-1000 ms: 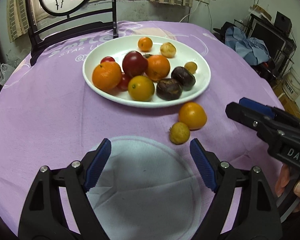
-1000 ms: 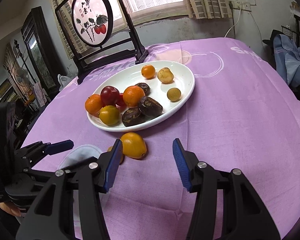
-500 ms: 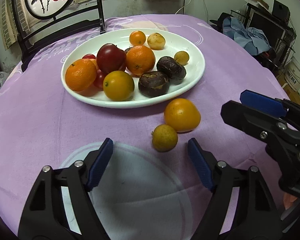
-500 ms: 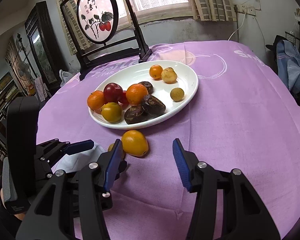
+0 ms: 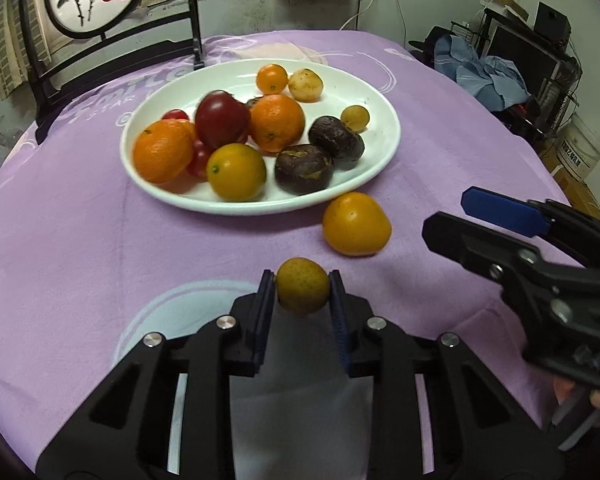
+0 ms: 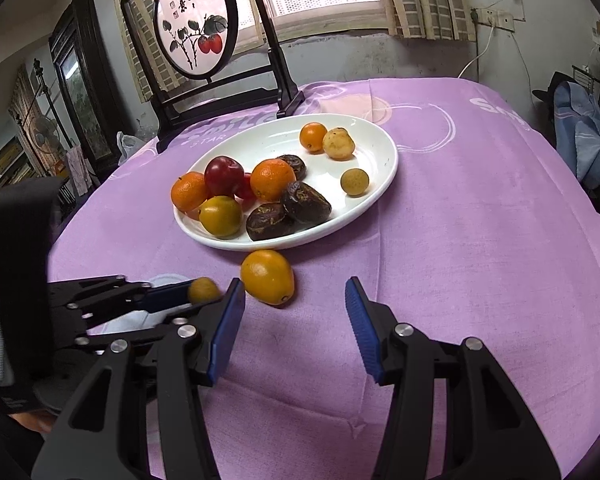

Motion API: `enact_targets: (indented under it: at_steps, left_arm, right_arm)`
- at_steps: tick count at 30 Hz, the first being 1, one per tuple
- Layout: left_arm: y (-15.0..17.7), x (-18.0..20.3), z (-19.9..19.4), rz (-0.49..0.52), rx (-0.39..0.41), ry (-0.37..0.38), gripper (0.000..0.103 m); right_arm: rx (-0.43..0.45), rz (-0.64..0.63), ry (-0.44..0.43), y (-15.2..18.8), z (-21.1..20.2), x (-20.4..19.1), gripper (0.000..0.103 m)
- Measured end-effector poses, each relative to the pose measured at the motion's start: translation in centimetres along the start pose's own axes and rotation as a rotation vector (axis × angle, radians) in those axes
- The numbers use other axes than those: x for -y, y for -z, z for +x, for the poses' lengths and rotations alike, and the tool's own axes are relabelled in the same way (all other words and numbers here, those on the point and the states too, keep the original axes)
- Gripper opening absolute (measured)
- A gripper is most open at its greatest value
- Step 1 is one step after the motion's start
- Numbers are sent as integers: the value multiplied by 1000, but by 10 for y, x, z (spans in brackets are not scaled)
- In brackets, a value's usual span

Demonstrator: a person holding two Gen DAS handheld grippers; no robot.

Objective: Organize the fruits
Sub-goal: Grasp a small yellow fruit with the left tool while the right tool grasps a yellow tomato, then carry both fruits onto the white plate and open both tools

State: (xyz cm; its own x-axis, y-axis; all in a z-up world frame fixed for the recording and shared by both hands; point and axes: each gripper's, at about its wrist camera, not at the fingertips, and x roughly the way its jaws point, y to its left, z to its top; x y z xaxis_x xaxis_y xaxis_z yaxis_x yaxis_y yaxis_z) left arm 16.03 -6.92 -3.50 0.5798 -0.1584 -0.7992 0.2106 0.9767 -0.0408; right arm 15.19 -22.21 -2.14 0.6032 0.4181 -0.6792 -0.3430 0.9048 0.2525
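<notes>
A white oval ceramic plate loaded with mixed fruit sits on the purple-clothed worktop. A larger orange-yellow fruit lies just beside its near rim. The left hand-held gripper is clamped on a small round yellow-brown fruit. The right hand-held gripper stands apart, empty, near the larger fruit.

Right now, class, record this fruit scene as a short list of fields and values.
Surface: purple tablecloth
Plate: white plate, holds most of the fruit
Left gripper: shut on small yellow fruit
Right gripper: open, nothing between its pads
Loose fruit: orange fruit on the cloth, beside the plate
Behind plate: round framed picture of red fruit
</notes>
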Motion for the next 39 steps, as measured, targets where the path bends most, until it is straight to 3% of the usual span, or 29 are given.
enact_targets:
  at_steps: [4,7,13,20,21,22,23,39]
  left_arm:
    - [10,-17,-15,-7,11,-19,28]
    - [15,-32,-21,-21,25,-43,28]
    - [15,-50,-26,-57,53,-34,28]
    - [16,-56,-19,-71,29,-21,28]
    - [16,-57,-19,-75,27,-20,28]
    - [16,-57,-19,-76,27,-20,28]
    - [15,-57,-19,-77,30,-23,28]
    - [17,-53,-19,-65,27,-27,28]
  right_arm:
    - [-21,-16,-1,4,8,-6,52]
    - [-48,-58,49,5,17,-17,52]
    - [-110,-118,102,-1,41,-35,52]
    - [-147,-151,151,-11,68,-46,52]
    - [-147,-157,164,-11,70,-47,49]
    - [-146,-169,186,-11,72,-49,40]
    - [-144,-175,195,-10,73,-50,40]
    - [-60,-114,100,-1,18,-42,39]
